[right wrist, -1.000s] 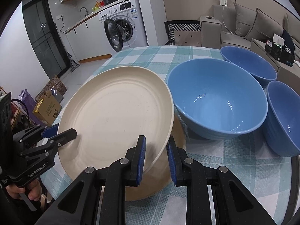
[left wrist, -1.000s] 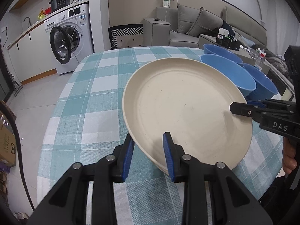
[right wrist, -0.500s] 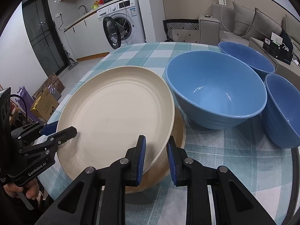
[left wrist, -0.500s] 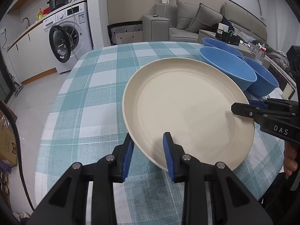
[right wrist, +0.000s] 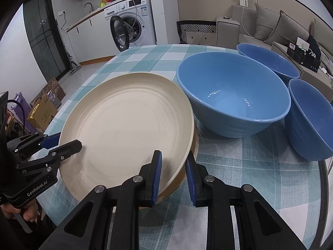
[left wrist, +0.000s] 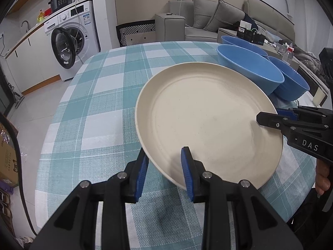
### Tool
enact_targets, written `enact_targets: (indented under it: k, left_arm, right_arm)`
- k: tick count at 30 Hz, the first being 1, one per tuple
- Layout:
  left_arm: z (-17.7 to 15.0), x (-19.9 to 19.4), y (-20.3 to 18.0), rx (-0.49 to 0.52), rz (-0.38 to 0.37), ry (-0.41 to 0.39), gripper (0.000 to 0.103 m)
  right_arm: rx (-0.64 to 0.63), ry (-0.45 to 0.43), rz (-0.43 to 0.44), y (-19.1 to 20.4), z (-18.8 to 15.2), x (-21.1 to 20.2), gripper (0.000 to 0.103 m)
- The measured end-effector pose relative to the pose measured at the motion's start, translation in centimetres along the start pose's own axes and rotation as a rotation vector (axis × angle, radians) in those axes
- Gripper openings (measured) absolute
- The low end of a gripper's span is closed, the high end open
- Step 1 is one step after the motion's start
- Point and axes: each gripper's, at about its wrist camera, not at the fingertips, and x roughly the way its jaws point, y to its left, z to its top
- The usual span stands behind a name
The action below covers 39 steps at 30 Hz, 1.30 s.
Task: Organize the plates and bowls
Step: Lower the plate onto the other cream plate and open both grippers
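Left wrist view: cream plate (left wrist: pixel 208 120), unmarked, tilted above the surface (left wrist: pixel 100 108), rim clamped by left gripper (left wrist: pixel 165 170) and right gripper (right wrist: pixel 172 175). Second plate (right wrist: pixel 187 175) lies beneath; three blue bowls (right wrist: pixel 233 95) crowd its far-right edge, checked cloth open to the left.

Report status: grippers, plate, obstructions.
Left hand-held gripper and right hand-held gripper both astride plate rim. Second plate underneath. Blue bowl close beside.
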Motion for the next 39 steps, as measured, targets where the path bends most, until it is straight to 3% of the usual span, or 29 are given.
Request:
enact_targets:
  k: [39]
  left_arm:
    - [0.0,1.2,-0.8,0.047,0.059,0.007,0.036]
  right_arm:
    - [-0.1,-0.015,-0.155,1.7,-0.7,1.5,0.026]
